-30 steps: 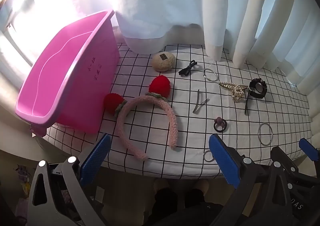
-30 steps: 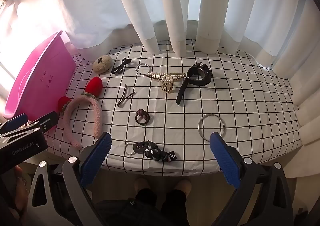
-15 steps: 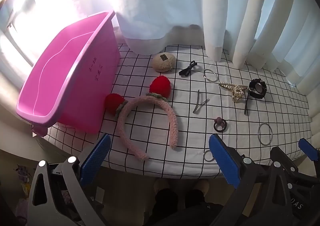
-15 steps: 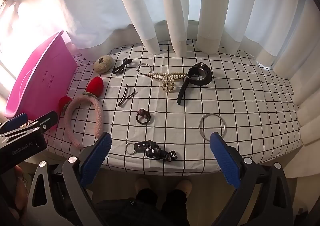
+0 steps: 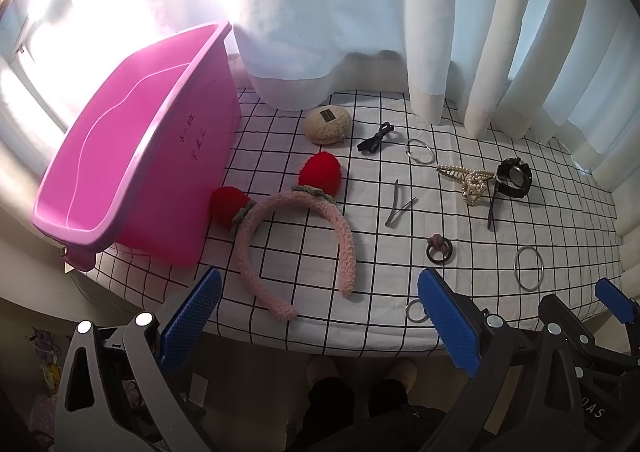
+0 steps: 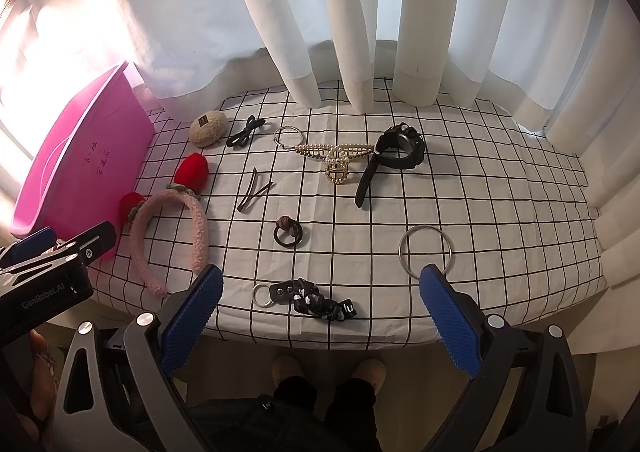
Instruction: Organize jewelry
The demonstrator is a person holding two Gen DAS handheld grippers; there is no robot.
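Nothing on the tabletop (image 6: 500,187) has shifted since the earlier frames; both grippers stay put at its near edge. White curtains (image 6: 360,19) hang behind, and a pink bin (image 5: 132,139) stands at the left end, empty inside. Just beside it lies a pink headband (image 5: 292,240) with red pompoms. Beyond are a beige puff (image 5: 328,123), black bow (image 5: 375,137), hairpin (image 5: 398,205), pearl clip (image 6: 338,159), watch (image 6: 400,149), hair tie (image 6: 287,234), large ring (image 6: 426,250) and black strap (image 6: 312,296). Left gripper (image 5: 316,322) and right gripper (image 6: 320,320) hover level, fingers (image 6: 450,312) spread wide, holding nothing. The headband's tips lie just ahead of the left fingers (image 5: 192,314); the strap sits between the right ones.
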